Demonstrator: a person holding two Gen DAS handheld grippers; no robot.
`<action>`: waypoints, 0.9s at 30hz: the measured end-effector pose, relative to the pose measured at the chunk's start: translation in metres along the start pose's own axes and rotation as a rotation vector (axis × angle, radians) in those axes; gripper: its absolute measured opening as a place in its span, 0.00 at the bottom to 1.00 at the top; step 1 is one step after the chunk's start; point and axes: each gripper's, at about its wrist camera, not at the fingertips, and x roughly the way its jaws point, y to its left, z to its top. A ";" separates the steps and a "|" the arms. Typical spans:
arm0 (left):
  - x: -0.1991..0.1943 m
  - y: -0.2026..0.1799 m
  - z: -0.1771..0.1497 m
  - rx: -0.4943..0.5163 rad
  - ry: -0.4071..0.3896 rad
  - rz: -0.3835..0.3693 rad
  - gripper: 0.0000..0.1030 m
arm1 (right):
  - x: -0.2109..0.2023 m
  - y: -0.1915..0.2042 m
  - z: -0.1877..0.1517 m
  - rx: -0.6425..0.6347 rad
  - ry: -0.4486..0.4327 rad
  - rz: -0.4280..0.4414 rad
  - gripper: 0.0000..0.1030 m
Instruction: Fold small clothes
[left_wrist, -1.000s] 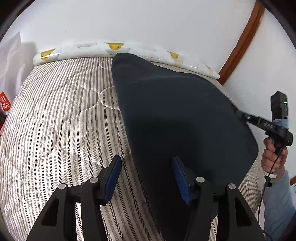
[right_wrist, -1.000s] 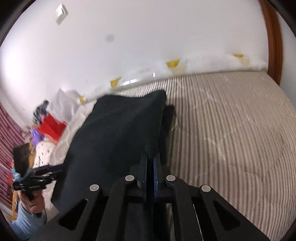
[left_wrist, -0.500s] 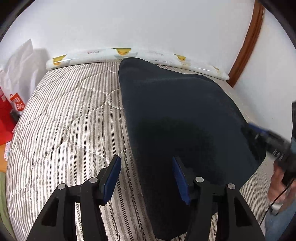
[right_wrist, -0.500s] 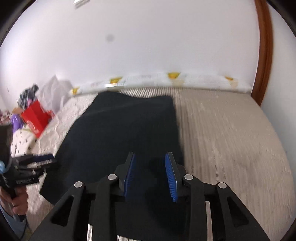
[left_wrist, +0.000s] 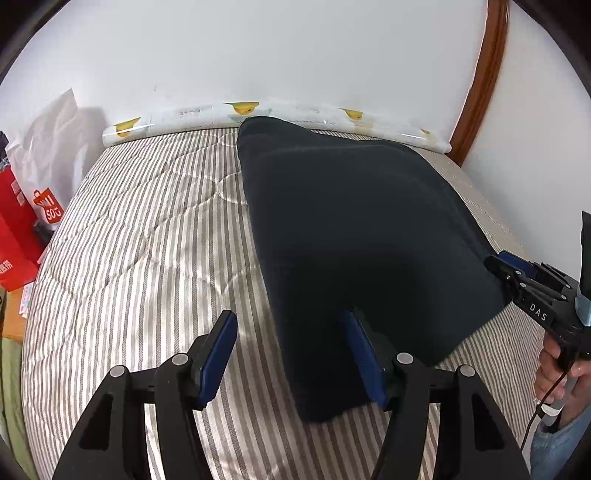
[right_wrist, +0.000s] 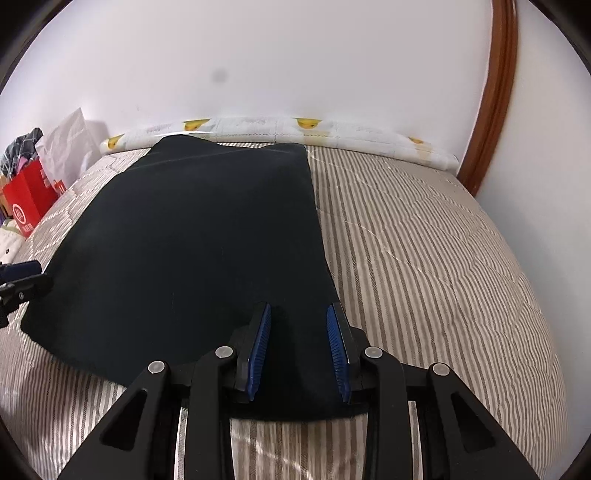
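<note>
A dark navy garment (left_wrist: 362, 236) lies spread flat on a bed (left_wrist: 147, 236) covered by a quilt with grey and cream stripes; its far edge reaches almost to the long white bolster printed with yellow shapes (left_wrist: 280, 114) that runs along the white wall at the head of the bed. In the left wrist view the left gripper (left_wrist: 291, 356) hovers over the near left corner of the garment, its jaws standing well apart: the right blue pad (left_wrist: 364, 360) is above the dark cloth, the left blue pad (left_wrist: 218, 356) above the bare striped quilt, and neither pad presses on anything. These jaws have just been opening a little further. In the right wrist view the right gripper (right_wrist: 299, 349) is over the near right corner of the garment (right_wrist: 192, 254), with a moderate gap between its blue pads; dark cloth shows in the gap, but the pads do not pinch it. Its jaws have just been closing slightly after parting from shut. The right gripper also appears at the right edge of the left wrist view, held by a hand (left_wrist: 557, 373) beside the garment's right edge. Red bags (left_wrist: 18, 236) and white bags (left_wrist: 55, 140) stand beyond the left side of the bed, and a brown wooden frame (left_wrist: 480, 77) rises at the right corner of the wall.
</note>
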 end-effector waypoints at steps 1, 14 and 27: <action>-0.001 -0.001 -0.002 0.001 0.003 -0.001 0.58 | -0.001 0.000 -0.001 0.001 -0.001 0.000 0.29; -0.007 -0.008 -0.015 -0.036 0.003 0.003 0.58 | -0.023 -0.015 -0.016 0.143 0.044 0.030 0.29; -0.023 -0.010 -0.020 -0.049 -0.025 0.010 0.58 | -0.037 -0.005 -0.021 0.140 0.049 -0.033 0.32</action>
